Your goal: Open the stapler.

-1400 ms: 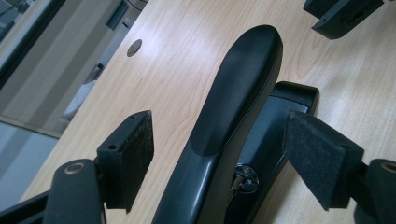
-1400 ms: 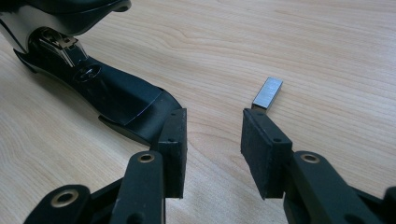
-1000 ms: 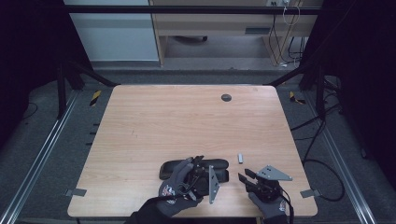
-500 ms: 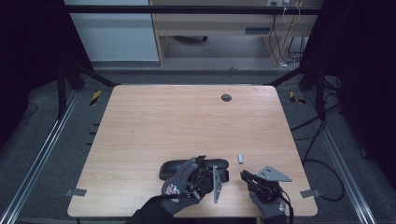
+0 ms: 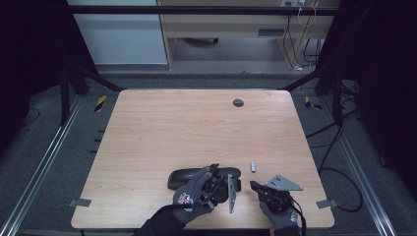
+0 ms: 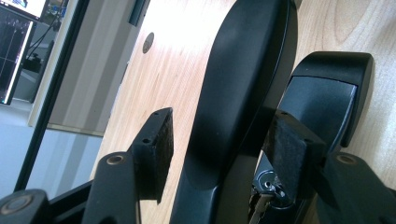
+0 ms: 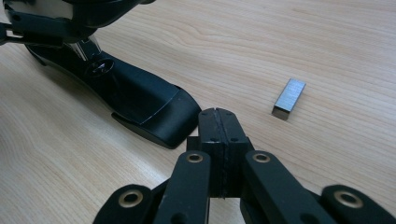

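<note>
A black stapler (image 5: pixel 189 175) lies near the front edge of the wooden table (image 5: pixel 147 128), open, with its upper arm (image 6: pixel 238 84) raised off the base (image 6: pixel 327 102). My left gripper (image 5: pixel 214 178) straddles that arm; its jaws have just been closing. A strip of wood still shows between the left pad (image 6: pixel 156 149) and the arm, so the pads do not grip. A small grey block of staples (image 5: pixel 253 166) lies to the right (image 7: pixel 289 98). Short of it and beside the stapler's tip (image 7: pixel 159 116), my right gripper (image 5: pixel 254 186) has just closed, its pads (image 7: pixel 217 126) together on nothing.
A round dark grommet (image 5: pixel 238 103) sits at the table's far side. The front edge runs just under both gloved hands. Black frame legs and cables (image 5: pixel 334 147) stand to the right, with yellow-black markers (image 5: pixel 100 102) on the floor.
The right gripper's jaws have come together on nothing. The left gripper's jaws have narrowed around the stapler's arm. Both hands have stayed nearly where they were.
</note>
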Available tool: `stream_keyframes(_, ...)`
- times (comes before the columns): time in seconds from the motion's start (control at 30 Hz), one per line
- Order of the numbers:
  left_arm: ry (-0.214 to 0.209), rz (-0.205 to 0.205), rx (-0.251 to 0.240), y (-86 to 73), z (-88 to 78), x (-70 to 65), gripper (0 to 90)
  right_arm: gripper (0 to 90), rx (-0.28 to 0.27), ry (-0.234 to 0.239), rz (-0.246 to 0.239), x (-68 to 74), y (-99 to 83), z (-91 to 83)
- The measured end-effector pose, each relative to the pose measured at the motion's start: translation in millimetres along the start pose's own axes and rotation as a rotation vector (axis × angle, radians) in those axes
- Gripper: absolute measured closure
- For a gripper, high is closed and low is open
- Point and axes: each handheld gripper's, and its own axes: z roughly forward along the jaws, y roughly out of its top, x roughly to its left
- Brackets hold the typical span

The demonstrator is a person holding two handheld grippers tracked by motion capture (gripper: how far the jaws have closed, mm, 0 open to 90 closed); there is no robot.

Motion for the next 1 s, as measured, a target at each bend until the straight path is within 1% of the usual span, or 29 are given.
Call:
stream_keyframes(0.03,0.002,-0.003,-0.006,1.0,0.7,-0.8,43.9,90.0,0.002,0.002,-0.001,0.6,0.3,0.7)
stream_keyframes(0.2,0.009,0.025,0.002,3.9,2.6,-3.0,47.0,90.0,0.0,0.015,-0.008,4.5,2.3,6.1)
stream_keyframes(0.27,0.008,0.019,-0.002,4.2,3.2,-4.0,48.8,90.0,0.001,0.02,-0.008,6.1,3.2,8.9)
stream_keyframes(0.3,0.002,0.023,-0.001,4.4,3.2,-4.4,51.1,90.0,0.0,0.025,-0.006,7.2,3.9,11.0)
stream_keyframes(0.37,0.007,0.026,0.0,4.5,3.2,-4.9,52.3,90.0,0.003,0.032,-0.004,8.7,5.0,14.1)
stream_keyframes(0.6,0.01,0.027,0.002,4.8,3.1,-5.3,52.9,90.0,0.014,0.049,0.007,13.0,7.7,26.1)
stream_keyframes(0.7,0.008,0.023,-0.002,4.5,3.1,-5.2,52.9,90.0,0.021,0.053,0.0,16.3,8.9,31.8)
stream_keyframes(0.73,0.008,0.023,-0.003,4.4,3.1,-5.2,52.9,90.0,0.03,0.059,-0.004,19.0,9.3,35.2)
stream_keyframes(0.8,0.008,0.022,-0.004,4.3,3.0,-5.2,52.9,90.0,0.037,0.063,0.002,20.6,9.4,36.4)
stream_keyframes(0.83,0.008,0.022,-0.004,4.3,3.0,-5.2,52.9,90.0,0.041,0.061,-0.006,21.1,9.2,37.8)
stream_keyframes(1.0,0.007,0.016,-0.008,4.0,3.1,-5.2,52.9,90.0,0.036,0.065,-0.001,20.4,8.6,38.2)
